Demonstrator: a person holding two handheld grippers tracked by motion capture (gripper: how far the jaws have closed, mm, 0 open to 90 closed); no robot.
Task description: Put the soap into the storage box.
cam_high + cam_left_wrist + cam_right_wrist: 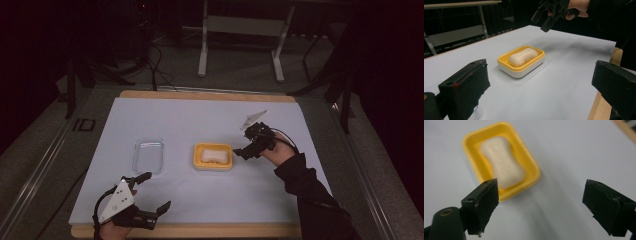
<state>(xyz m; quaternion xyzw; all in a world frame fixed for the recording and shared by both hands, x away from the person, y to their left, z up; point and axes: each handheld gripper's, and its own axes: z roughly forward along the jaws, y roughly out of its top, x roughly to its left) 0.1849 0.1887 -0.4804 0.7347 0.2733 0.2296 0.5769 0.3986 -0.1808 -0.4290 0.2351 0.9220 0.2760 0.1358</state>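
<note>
Bench (150,115): carries everything; the soap dish is my landmark.
Soap dish (213,156): yellow, mid-bench, holds one pale soap bar (213,156).
Clear lid (148,155): left of the dish, lying empty.
Right gripper (243,152): spread, just right of the dish.
Left gripper (156,191): spread, near-left of the dish.
Advice: centre the jaws across the bar's narrow waist, clear of the rim.

Dim room: the bench (200,120) sheet is lit evenly from above, while everything beyond it falls into near-black. Around the soap dish (501,157) the right claw view smears with motion blur (soft shadow at its side).
</note>
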